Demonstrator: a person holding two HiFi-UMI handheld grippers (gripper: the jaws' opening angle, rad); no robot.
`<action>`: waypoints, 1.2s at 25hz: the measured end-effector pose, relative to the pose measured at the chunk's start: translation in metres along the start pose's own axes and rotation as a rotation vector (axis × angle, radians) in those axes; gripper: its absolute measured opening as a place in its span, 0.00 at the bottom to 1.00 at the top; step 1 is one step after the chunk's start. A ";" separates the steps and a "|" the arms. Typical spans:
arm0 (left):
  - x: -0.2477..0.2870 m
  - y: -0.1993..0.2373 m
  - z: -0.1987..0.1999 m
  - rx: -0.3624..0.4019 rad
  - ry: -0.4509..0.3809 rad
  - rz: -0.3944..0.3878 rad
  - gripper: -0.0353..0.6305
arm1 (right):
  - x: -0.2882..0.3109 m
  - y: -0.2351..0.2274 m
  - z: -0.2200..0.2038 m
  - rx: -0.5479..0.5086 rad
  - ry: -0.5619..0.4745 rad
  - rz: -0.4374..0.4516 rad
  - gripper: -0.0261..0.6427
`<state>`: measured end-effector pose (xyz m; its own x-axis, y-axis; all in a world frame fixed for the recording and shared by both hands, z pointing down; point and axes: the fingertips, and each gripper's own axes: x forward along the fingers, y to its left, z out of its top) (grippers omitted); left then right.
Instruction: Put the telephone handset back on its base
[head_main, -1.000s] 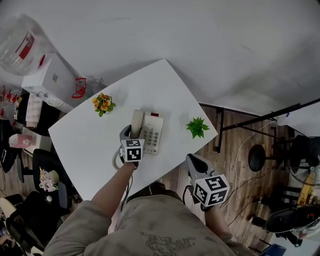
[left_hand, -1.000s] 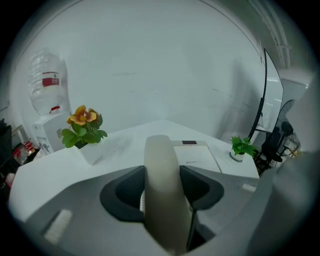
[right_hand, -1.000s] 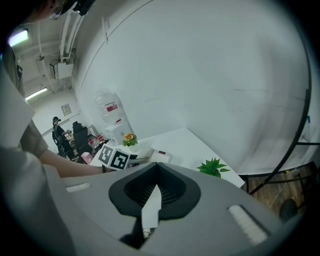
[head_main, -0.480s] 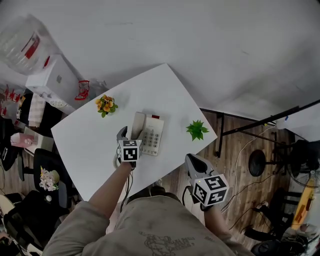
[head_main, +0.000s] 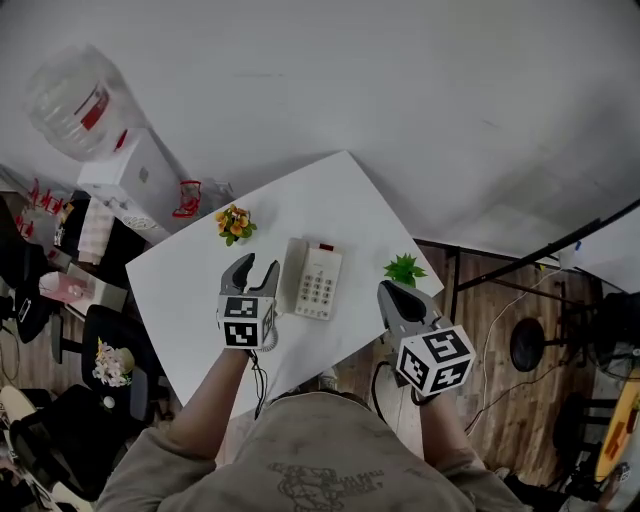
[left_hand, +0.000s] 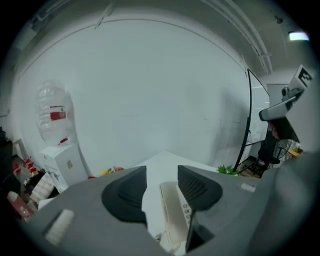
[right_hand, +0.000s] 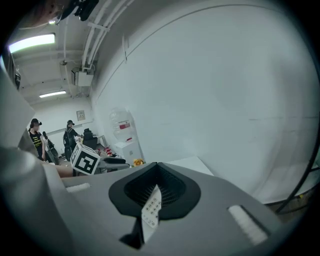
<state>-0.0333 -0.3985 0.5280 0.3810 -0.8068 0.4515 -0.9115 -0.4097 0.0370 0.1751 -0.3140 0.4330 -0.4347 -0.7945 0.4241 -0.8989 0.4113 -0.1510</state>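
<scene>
Left gripper (head_main: 257, 264): mine, held just left of the telephone base (head_main: 325, 284), on the handset's side, over the white table (head_main: 185, 285).
Left jaws: wide apart with nothing gripped. In the left gripper view the gap between them shows only the handset and the tabletop beyond.
Left contact: I see a strip of bare table between the fingertips (head_main: 271, 268) and the handset, so they are apart.
Left marker cube (head_main: 246, 322): nearer to me than the base, at the end of my bare forearm.
Right gripper (head_main: 389, 292): mine, off the base's right side and nearer to me, about at the table's near edge.
Right jaws: pressed together and holding nothing. In the right gripper view only a thin slit is left, and the keypad shows through it.
Right marker cube (head_main: 436, 360): well off the base, past the table's edge and above the wooden floor.
Handset (head_main: 293, 276): lying lengthwise in the cradle along the base's left side, already seated.
Base: flat on the table near its middle, keypad on the right half, a small red part at the far end.
Orange flowers (head_main: 234, 223): on the table, beyond the base and to its left, well apart from it.
Green plant (head_main: 404, 269): on the table right of the base, near the right gripper's tip.
Water bottle (head_main: 72, 100): far left of the base, off the table, on a white dispenser (head_main: 135, 178).
</scene>
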 end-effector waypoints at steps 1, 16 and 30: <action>-0.011 0.001 0.014 0.003 -0.027 0.005 0.35 | -0.002 0.002 0.013 -0.031 -0.023 0.002 0.08; -0.164 -0.013 0.169 0.117 -0.339 -0.085 0.11 | -0.098 0.058 0.185 -0.193 -0.511 0.048 0.08; -0.208 -0.011 0.160 0.143 -0.359 -0.063 0.06 | -0.103 0.064 0.147 -0.211 -0.486 0.037 0.08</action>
<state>-0.0773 -0.2945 0.2912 0.4885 -0.8655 0.1103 -0.8635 -0.4978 -0.0817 0.1545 -0.2711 0.2485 -0.4860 -0.8726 -0.0484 -0.8738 0.4841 0.0458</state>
